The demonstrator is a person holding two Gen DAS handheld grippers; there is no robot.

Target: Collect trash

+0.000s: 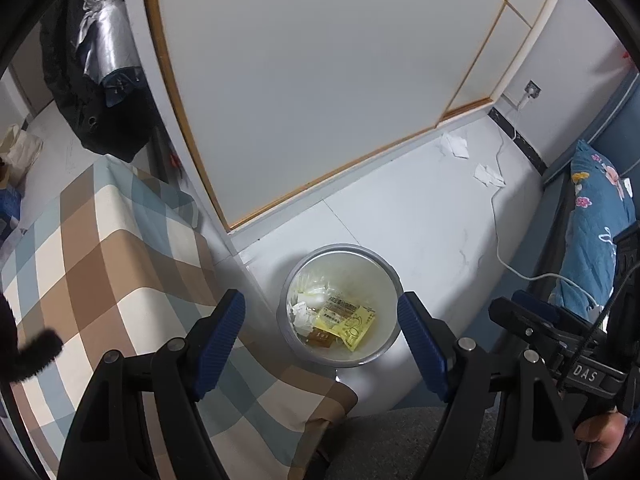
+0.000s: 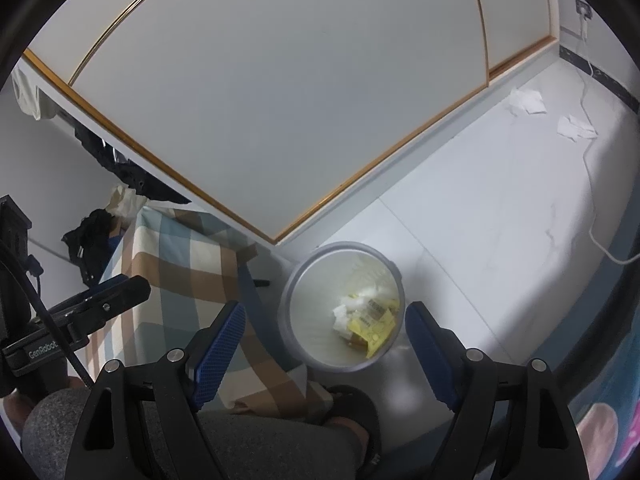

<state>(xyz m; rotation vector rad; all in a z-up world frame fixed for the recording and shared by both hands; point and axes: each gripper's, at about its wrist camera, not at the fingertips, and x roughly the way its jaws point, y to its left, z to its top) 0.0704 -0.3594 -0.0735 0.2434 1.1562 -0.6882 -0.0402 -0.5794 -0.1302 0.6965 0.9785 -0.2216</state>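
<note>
A pale, marble-veined tiled floor point(image 1: 420, 220) runs beside a white wardrobe with wood-edged sliding doors point(image 1: 300, 80); at lower centre of both views stands a round grey trash bin with a pale inner wall point(image 1: 384, 276), holding crumpled white tissue point(image 1: 302, 314), a yellow printed wrapper point(image 1: 354, 326) and a small brown packet point(image 1: 320, 339); two loose white paper scraps point(image 2: 528, 102) lie on the floor at upper right, near a white cable point(image 1: 500, 248); a brown, cream and blue checked cloth point(image 1: 112, 240) fills the lower left; the left gripper point(image 1: 320, 332) and right gripper point(image 2: 322, 338) hang above the bin, blue-padded fingers point(image 1: 218, 338) spread wide, released, grasping nothing.
</note>
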